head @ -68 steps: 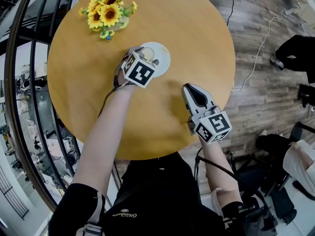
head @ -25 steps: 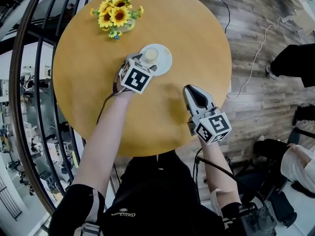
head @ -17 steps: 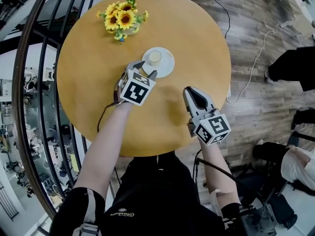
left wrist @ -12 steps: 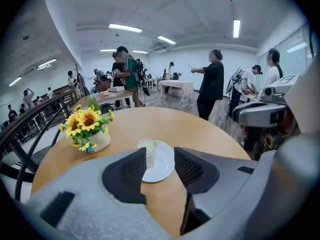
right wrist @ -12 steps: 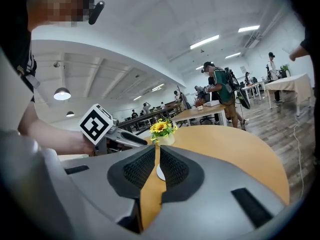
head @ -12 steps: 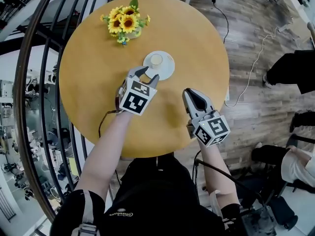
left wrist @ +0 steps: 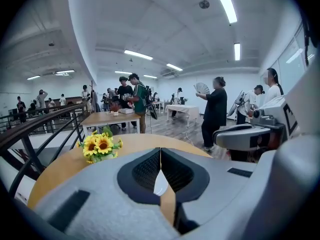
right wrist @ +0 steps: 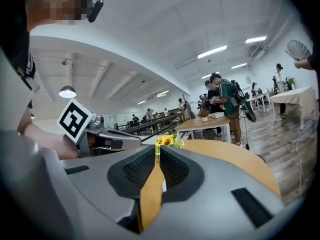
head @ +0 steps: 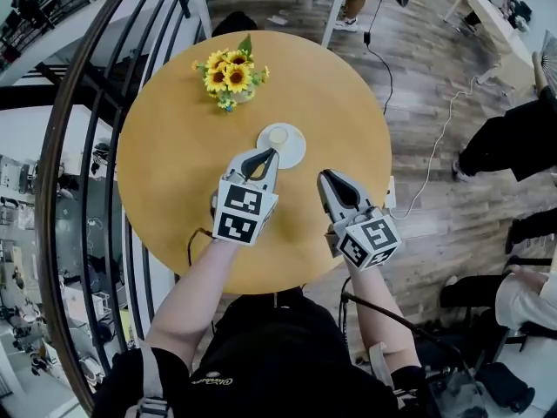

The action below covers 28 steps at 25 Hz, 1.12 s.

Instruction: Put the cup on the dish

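Observation:
A small pale cup (head: 278, 134) stands on the white dish (head: 293, 149) in the middle of the round yellow table (head: 165, 155). My left gripper (head: 271, 153) hangs just short of the dish's near edge, lifted off the table. Its jaws have just been closing and now meet with nothing between them. In the left gripper view a sliver of the dish (left wrist: 160, 184) shows below the shut left gripper (left wrist: 160, 151). My right gripper (head: 324, 177) is shut and empty, to the right of the dish. In its own view the right gripper (right wrist: 158, 151) points toward the flowers.
A bunch of sunflowers (head: 231, 75) stands at the table's far side, also seen as sunflowers (left wrist: 100, 146) in the left gripper view. A black railing (head: 104, 103) curves along the table's left. People and tables fill the room behind, and a cable (head: 435, 146) lies on the floor at right.
The left gripper has drawn back from the dish, risen and closed empty, while the cup stays on the dish. The right gripper has risen a little too.

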Tool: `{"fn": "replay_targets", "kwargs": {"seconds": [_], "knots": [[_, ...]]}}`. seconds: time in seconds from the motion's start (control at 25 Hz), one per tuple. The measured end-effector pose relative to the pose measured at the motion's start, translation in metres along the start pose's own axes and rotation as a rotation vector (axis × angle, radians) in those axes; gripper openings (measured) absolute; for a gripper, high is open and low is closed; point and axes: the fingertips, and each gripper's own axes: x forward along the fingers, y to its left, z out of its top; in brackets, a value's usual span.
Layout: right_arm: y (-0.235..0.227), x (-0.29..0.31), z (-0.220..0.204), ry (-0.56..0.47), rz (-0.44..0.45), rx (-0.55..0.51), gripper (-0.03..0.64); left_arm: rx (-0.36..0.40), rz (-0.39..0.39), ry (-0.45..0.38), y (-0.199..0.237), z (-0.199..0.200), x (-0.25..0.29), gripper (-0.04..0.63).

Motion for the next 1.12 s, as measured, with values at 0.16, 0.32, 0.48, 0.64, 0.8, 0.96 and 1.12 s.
{"fn": "replay_targets", "kwargs": {"seconds": [0.16,0.32,0.48,0.64,0.8,0.96,1.12], "knots": [[0.012,-0.002,0.031,-0.041,0.002,-0.026,0.031,-0.005,0.003,-0.088,-0.007,0.028,-0.021,0.006],[0.029,-0.004,0.058,-0.084,0.013,-0.047,0.031,0.011,-0.001,-0.177,-0.015,0.055,-0.043,0.005],[0.048,-0.006,0.078,-0.107,0.037,-0.077,0.031,0.015,-0.022,-0.236,-0.029,0.077,-0.062,0.005],[0.067,-0.011,0.085,-0.108,0.058,-0.098,0.031,0.036,-0.02,-0.271,-0.038,0.087,-0.078,0.005],[0.08,-0.016,0.09,-0.111,0.069,-0.116,0.031,0.045,-0.011,-0.281,-0.041,0.088,-0.089,0.005],[0.085,-0.016,0.099,-0.108,0.075,-0.121,0.029,0.044,-0.007,-0.283,-0.04,0.093,-0.094,0.005],[0.088,-0.016,0.099,-0.108,0.076,-0.129,0.026,0.05,-0.008,-0.285,-0.042,0.09,-0.096,0.005]]}}
